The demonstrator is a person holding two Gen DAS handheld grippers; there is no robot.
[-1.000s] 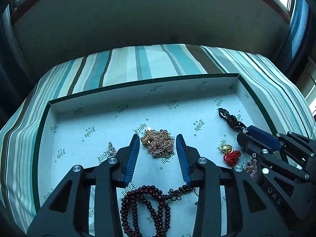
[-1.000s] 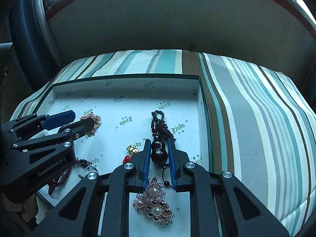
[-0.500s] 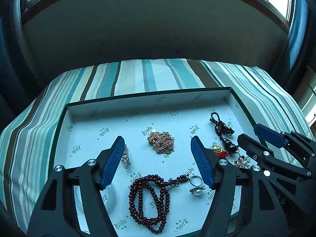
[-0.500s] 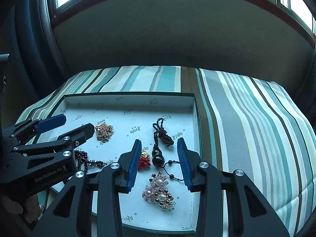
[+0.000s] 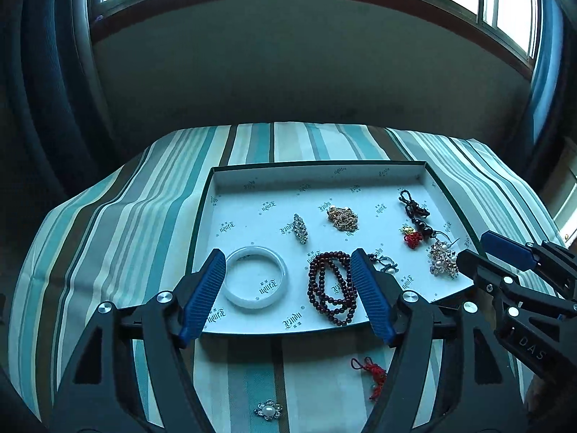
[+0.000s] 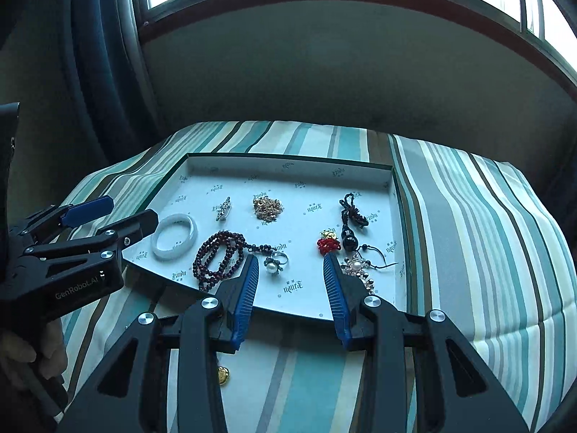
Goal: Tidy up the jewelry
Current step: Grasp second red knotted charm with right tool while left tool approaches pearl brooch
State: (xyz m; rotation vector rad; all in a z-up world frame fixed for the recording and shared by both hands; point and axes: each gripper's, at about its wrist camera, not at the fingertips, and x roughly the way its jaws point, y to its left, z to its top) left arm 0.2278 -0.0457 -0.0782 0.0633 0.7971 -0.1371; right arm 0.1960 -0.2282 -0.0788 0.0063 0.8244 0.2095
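Note:
A white box tray (image 5: pixel 252 186) (image 6: pixel 202 166) holds jewelry: a white bangle (image 5: pixel 255 282) (image 6: pixel 175 231), dark red beads (image 5: pixel 330 285) (image 6: pixel 216 256), a gold chain (image 5: pixel 342 217) (image 6: pixel 267 208), a silver brooch (image 5: pixel 300 228), a pearl ring (image 6: pixel 276 263), a black knotted pendant (image 5: pixel 414 211) (image 6: pixel 351 223), a red charm (image 5: pixel 412 237) (image 6: pixel 328 244) and a pearl brooch (image 5: pixel 441 258) (image 6: pixel 357 265). My left gripper (image 5: pixel 288 270) (image 6: pixel 108 213) is open and empty above the tray's near edge. My right gripper (image 6: pixel 291 265) (image 5: pixel 476 249) is open and empty above the near edge.
The tray lies on a striped cloth (image 5: pixel 108 223). On the cloth in front of it lie a red knotted charm (image 5: pixel 371 371), a pearl flower brooch (image 5: pixel 267 410) and a gold piece (image 6: pixel 223 376). A dark wall and windows stand behind.
Both grippers have opened wide and drawn back and up from the tray. The right gripper let go of the black pendant, which lies in the tray.

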